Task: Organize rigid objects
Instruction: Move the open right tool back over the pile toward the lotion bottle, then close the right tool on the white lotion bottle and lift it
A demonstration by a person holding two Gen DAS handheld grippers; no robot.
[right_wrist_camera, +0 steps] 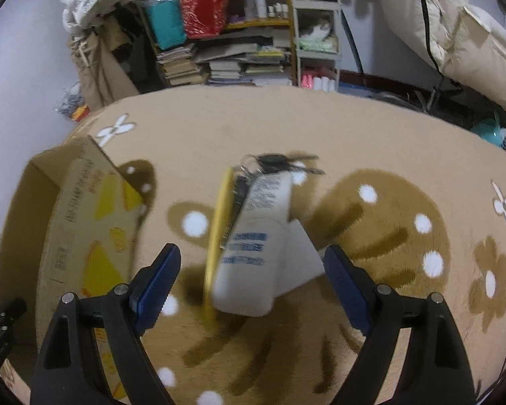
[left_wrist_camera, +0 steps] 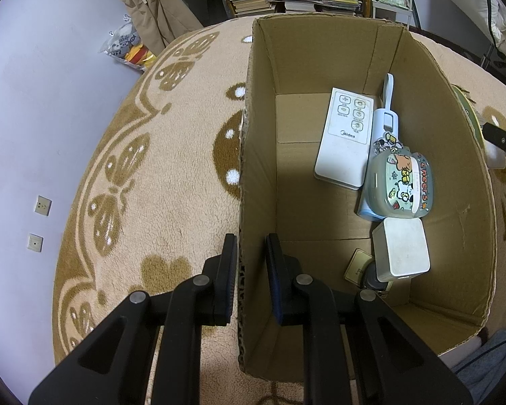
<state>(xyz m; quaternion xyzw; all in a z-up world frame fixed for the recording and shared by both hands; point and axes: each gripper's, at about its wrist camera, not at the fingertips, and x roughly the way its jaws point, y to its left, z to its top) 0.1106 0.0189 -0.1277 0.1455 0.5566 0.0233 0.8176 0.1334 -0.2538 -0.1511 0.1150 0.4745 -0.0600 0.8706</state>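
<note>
An open cardboard box (left_wrist_camera: 462, 182) stands on the beige patterned carpet. My left gripper (left_wrist_camera: 250, 270) is shut on the box's left wall (left_wrist_camera: 253, 168), one finger outside, one inside. In the box lie a white Midea remote (left_wrist_camera: 344, 138), a pale blue lint brush (left_wrist_camera: 386, 114), a cartoon-printed case (left_wrist_camera: 401, 185), a white cube (left_wrist_camera: 401, 253) and a small dark item (left_wrist_camera: 371, 276). In the right wrist view my right gripper (right_wrist_camera: 253, 280) is open above a white bottle (right_wrist_camera: 253, 243), a yellow flat item (right_wrist_camera: 219, 233), a white card (right_wrist_camera: 300, 256) and black keys (right_wrist_camera: 276, 162). The box (right_wrist_camera: 77, 222) is at the left.
A bookshelf with stacked books (right_wrist_camera: 226, 57) and a white cart (right_wrist_camera: 317, 40) stand beyond the carpet's far edge. A toy bag (left_wrist_camera: 128, 47) lies on the purple floor at the left. White bedding (right_wrist_camera: 455, 33) hangs at the right.
</note>
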